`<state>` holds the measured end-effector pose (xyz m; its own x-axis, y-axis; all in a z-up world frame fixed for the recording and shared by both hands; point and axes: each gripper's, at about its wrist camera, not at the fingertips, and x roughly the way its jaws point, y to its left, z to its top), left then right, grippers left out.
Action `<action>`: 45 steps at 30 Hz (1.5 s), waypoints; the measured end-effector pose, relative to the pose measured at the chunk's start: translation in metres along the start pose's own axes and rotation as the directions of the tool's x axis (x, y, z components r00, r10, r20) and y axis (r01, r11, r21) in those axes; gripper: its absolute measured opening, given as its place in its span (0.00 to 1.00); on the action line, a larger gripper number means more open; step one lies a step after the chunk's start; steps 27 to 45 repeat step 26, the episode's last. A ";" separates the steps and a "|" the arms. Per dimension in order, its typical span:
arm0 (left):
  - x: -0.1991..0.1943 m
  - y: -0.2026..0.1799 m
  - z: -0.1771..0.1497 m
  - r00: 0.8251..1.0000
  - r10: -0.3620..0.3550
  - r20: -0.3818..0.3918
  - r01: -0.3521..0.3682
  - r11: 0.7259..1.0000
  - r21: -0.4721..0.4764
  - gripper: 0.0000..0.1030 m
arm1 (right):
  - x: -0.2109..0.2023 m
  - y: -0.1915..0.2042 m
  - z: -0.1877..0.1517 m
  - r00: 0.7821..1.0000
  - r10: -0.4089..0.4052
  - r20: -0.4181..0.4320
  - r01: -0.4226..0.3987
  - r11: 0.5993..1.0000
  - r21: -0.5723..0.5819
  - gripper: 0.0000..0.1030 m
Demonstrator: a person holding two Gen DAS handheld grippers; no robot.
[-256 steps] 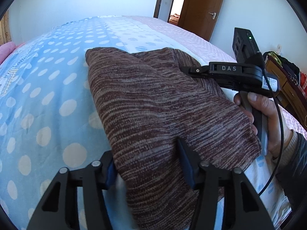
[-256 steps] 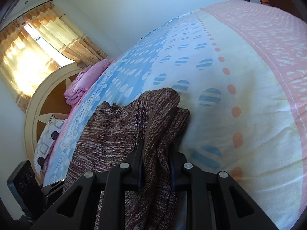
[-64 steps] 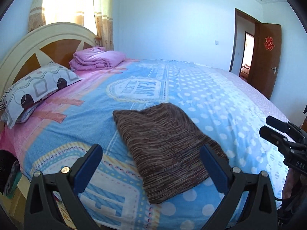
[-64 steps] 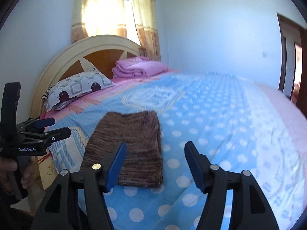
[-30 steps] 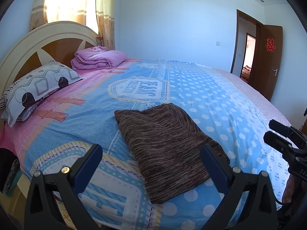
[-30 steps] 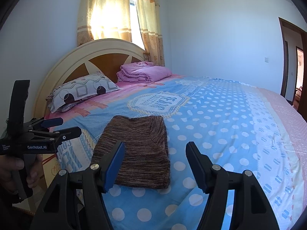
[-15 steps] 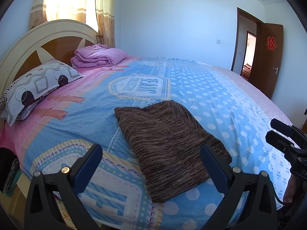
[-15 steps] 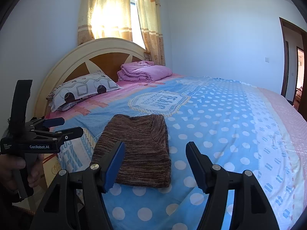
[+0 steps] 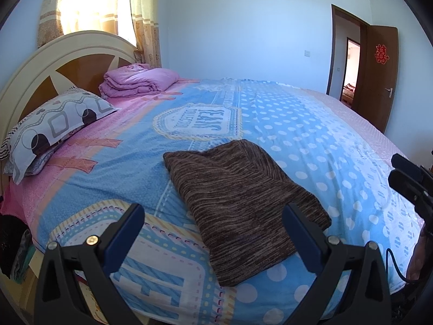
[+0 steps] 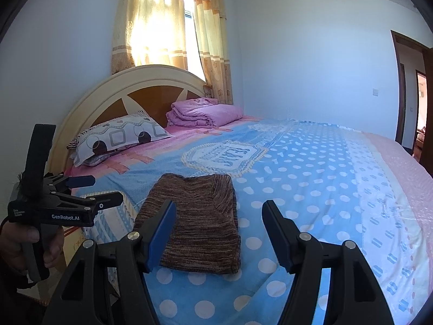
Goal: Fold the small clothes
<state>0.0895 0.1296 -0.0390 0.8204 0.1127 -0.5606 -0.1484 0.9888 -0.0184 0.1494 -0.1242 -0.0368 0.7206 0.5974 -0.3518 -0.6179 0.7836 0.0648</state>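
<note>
A brown knitted garment [image 9: 238, 197] lies folded in a flat rectangle on the blue dotted bedspread [image 9: 311, 140], near the bed's front edge; the right wrist view shows the same garment [image 10: 197, 219]. My left gripper [image 9: 213, 214] hangs wide open a little short of it, nothing between its fingers. My right gripper [image 10: 219, 214] is open too, held back from the bed with the garment lying beyond its left finger. Each gripper appears in the other's view: the left gripper [image 10: 94, 189] at far left, held by a hand, and the right gripper [image 9: 406, 178] at far right.
At the head of the bed are a patterned pillow [image 9: 56, 124], a folded pink quilt [image 9: 138, 81] and a rounded headboard [image 9: 54, 65]. A curtained window [image 10: 173, 32] is behind it. A brown door [image 9: 379, 75] stands open at right. The bed's near edge drops off below the grippers.
Over the last second almost nothing moved. Earlier both grippers were closed on the garment; since then they let go, opened wide and drew back from the bed.
</note>
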 end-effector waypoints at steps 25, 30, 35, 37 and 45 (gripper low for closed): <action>-0.006 0.032 0.010 0.987 0.141 0.072 -0.139 0.990 -0.037 1.00 | 0.000 0.012 -0.001 0.999 0.032 0.004 -0.032 0.999 -0.035 0.65; -0.005 0.031 0.009 0.987 0.142 0.073 -0.140 0.990 -0.032 1.00 | 0.001 0.012 -0.002 0.999 0.032 0.002 -0.032 0.999 -0.034 0.65; -0.005 0.031 0.009 0.987 0.142 0.073 -0.140 0.990 -0.032 1.00 | 0.001 0.012 -0.002 0.999 0.032 0.002 -0.032 0.999 -0.034 0.65; -0.005 0.031 0.009 0.987 0.142 0.073 -0.140 0.990 -0.032 1.00 | 0.001 0.012 -0.002 0.999 0.032 0.002 -0.032 0.999 -0.034 0.65; -0.005 0.031 0.009 0.987 0.142 0.073 -0.140 0.990 -0.032 1.00 | 0.001 0.012 -0.002 0.999 0.032 0.002 -0.032 0.999 -0.034 0.65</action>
